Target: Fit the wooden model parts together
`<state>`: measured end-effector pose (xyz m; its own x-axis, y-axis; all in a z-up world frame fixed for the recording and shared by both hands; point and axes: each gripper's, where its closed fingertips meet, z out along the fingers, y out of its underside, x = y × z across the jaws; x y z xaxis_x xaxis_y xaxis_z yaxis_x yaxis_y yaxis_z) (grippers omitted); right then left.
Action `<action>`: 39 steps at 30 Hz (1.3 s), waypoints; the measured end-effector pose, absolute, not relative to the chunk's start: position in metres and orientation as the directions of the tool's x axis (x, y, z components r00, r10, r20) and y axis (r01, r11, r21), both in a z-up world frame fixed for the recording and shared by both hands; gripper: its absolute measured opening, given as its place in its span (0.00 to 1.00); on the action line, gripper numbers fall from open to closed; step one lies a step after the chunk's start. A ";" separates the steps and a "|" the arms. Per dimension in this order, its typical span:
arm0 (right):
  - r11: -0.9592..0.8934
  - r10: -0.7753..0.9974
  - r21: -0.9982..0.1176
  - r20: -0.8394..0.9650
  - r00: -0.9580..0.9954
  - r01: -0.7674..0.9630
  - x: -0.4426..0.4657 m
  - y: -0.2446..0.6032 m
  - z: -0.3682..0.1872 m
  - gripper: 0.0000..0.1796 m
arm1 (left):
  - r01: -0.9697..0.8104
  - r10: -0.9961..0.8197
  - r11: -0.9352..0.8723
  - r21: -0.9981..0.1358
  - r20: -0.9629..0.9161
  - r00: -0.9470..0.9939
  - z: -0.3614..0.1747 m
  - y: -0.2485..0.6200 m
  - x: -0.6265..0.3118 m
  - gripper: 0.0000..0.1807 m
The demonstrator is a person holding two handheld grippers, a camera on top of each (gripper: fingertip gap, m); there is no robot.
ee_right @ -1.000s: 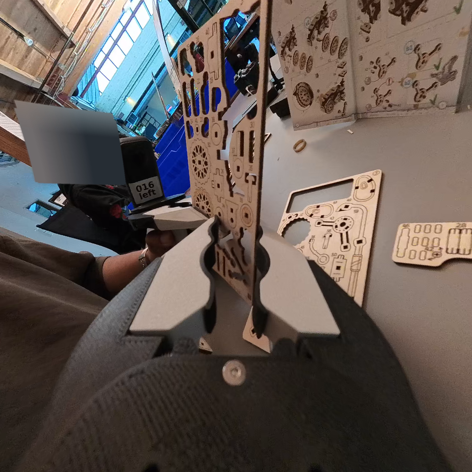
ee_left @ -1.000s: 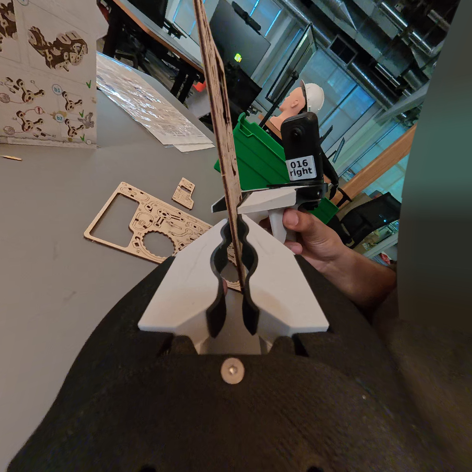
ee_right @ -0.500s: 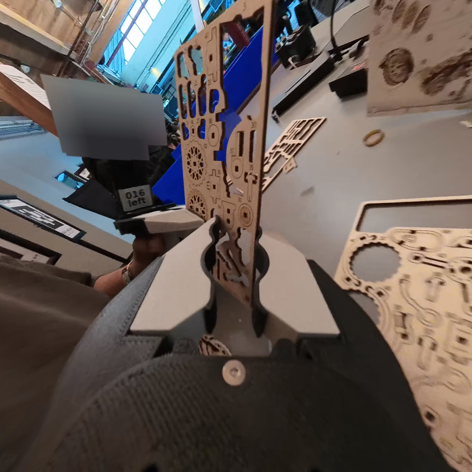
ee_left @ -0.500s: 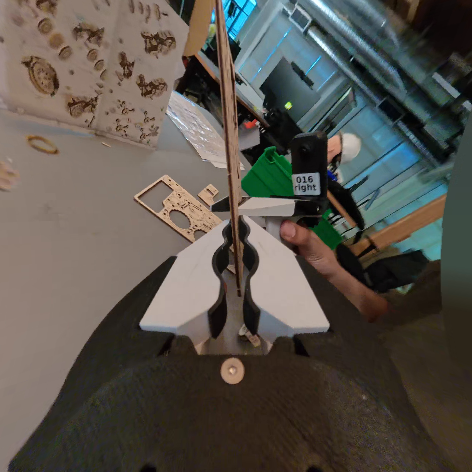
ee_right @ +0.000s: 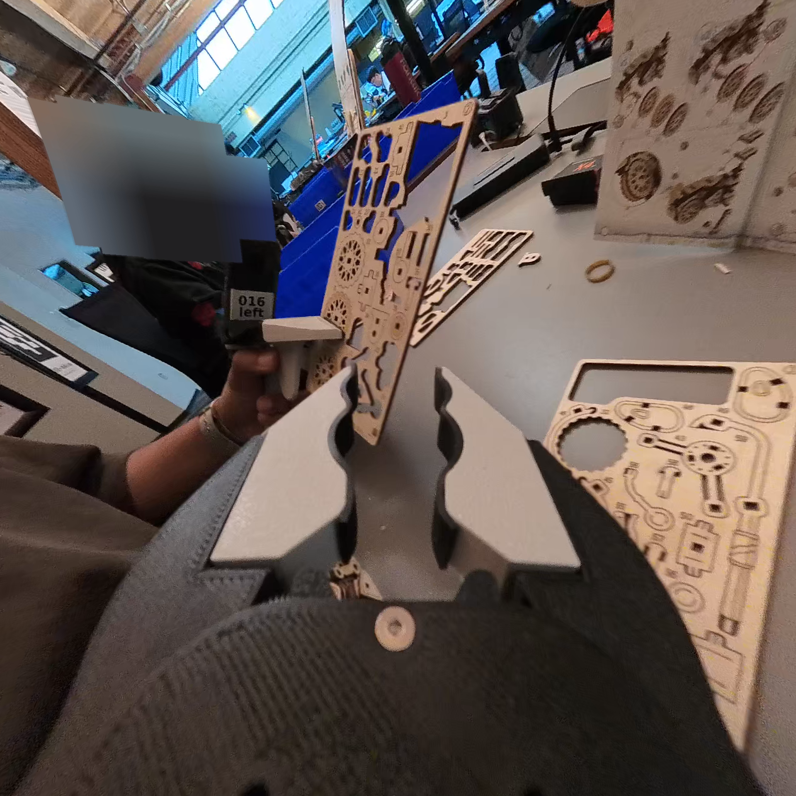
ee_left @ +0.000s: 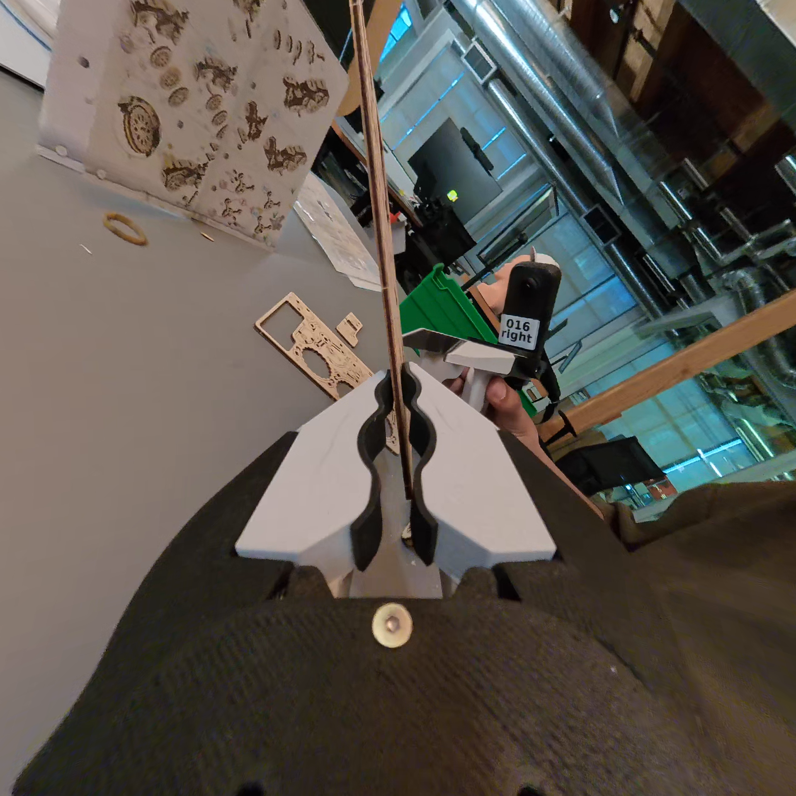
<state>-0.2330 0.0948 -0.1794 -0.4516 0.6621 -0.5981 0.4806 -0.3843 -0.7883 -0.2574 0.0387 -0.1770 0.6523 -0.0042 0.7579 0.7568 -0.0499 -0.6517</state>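
A laser-cut wooden parts sheet stands upright above the grey table. My left gripper is shut on its lower edge; in the left wrist view the sheet shows edge-on. The left gripper also shows in the right wrist view, clamped on the sheet's side. My right gripper is open, jaws wide apart. The sheet's lower corner stands just by its left finger, not clamped. The right gripper shows beyond the sheet in the left wrist view. A small wooden part shows below its base.
A second parts sheet lies flat at the right, with a small offcut beside it. A third sheet lies farther back. An instruction sheet stands at the back, a rubber band before it. A green bin sits past the table edge. There is about 7 centimetres between the tips of the two grippers. Both grippers' tips are roughly 20 centimetres from the rubber band. My left wrist view looks at it from another angle.
My right gripper has opened and let go of the wooden sheet, and drawn back from it. My left gripper still holds the sheet. Both views have swung across the table.
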 end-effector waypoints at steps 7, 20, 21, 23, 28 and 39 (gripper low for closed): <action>-0.385 0.636 -0.787 -0.605 -0.480 0.482 -0.231 0.091 -0.180 0.19 | 0.747 -0.112 -0.113 -0.655 0.755 0.646 -0.173 0.049 -0.237 0.00; -0.428 0.479 -0.712 -0.701 -0.528 0.557 -0.222 0.075 -0.174 0.00 | 0.677 -0.095 -0.173 -0.715 0.696 0.711 -0.182 0.058 -0.225 0.16; -0.433 0.470 -0.706 -0.708 -0.527 0.561 -0.223 0.075 -0.174 0.00 | 0.674 -0.096 -0.173 -0.718 0.693 0.714 -0.182 0.058 -0.226 0.16; -0.441 0.447 -0.691 -0.723 -0.527 0.573 -0.223 0.075 -0.175 0.00 | 0.659 -0.091 -0.165 -0.733 0.677 0.730 -0.182 0.058 -0.226 0.16; -0.442 0.400 -0.661 -0.751 -0.525 0.607 -0.222 0.072 -0.177 0.00 | 0.628 -0.063 -0.167 -0.760 0.644 0.762 -0.186 0.058 -0.228 0.07; -0.423 0.364 -0.645 -0.764 -0.533 0.636 -0.222 0.068 -0.179 0.01 | 0.672 -0.143 -0.186 -0.717 0.696 0.704 -0.182 0.059 -0.218 0.02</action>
<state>-0.2216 0.0675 -0.1790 -0.5325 0.3644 -0.7639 0.6359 -0.4233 -0.6452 -0.2178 0.0595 -0.1818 0.7036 -0.1428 0.6961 0.6718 -0.1858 -0.7171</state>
